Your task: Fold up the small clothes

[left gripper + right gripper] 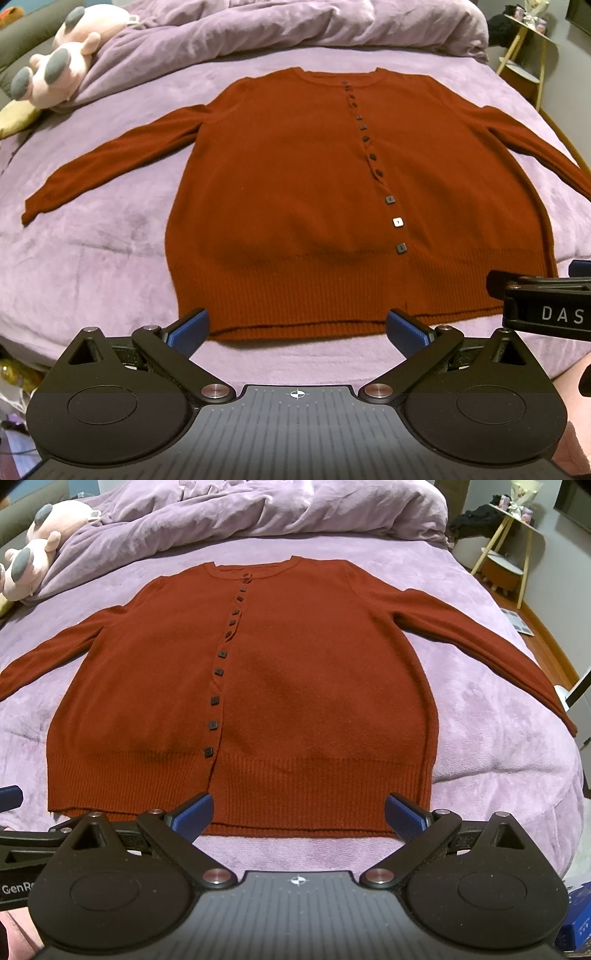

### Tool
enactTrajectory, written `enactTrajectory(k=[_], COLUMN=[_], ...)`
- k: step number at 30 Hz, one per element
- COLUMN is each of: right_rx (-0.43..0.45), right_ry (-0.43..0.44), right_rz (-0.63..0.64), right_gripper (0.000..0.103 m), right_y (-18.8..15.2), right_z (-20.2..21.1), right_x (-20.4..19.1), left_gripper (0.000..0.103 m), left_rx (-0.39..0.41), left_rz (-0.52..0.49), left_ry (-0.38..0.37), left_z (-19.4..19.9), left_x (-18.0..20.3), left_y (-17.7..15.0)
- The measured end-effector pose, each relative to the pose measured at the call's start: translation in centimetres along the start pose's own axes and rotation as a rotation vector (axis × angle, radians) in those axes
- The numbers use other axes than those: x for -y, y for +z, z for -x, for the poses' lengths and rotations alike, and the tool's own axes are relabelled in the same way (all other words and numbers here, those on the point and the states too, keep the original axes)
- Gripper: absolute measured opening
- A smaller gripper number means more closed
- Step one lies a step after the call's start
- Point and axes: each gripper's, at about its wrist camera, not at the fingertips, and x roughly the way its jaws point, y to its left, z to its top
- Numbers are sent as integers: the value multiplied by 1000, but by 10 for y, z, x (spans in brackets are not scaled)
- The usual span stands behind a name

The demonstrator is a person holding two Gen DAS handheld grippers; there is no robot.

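Blue-padded fingers of the left gripper (pixel 297 330) stand spread wide at the bottom of the left wrist view, holding nothing, their tips just short of the ribbed hem of a rust-red cardigan (pixel 295 206). In the right wrist view the right gripper (pixel 299 812) is likewise spread and empty, its tips near the same hem; each tool also shows at the edge of the other's frame, side by side. The cardigan (pixel 314 686) lies flat and face up across the middle of both frames, buttoned, on a lilac plush bedspread (pixel 92 258). A row of small dark square buttons (pixel 400 248) runs from hem to round neckline, one of them catching the light. Both sleeves are stretched outward and downward toward the left and right edges of the frames. Beyond the collar a rumpled lilac duvet (pixel 295 509) is heaped along the top. A pink and grey plush toy (pixel 62 62) rests at the upper left. A yellow-legged side table (pixel 513 528) stands at the upper right, off the bed.
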Motion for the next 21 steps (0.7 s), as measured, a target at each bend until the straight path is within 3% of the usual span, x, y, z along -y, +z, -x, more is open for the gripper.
enactTrajectory(k=[21], right_rx=[8], right_ry=[8], right_rz=[-1], right_gripper=[99], right_y=[0], right_z=[2], right_x=[-1], left_gripper=[103], left_rx=[-8], left_rz=[7], left_ry=[-6], left_z=[-1], left_x=[-2], left_y=[0])
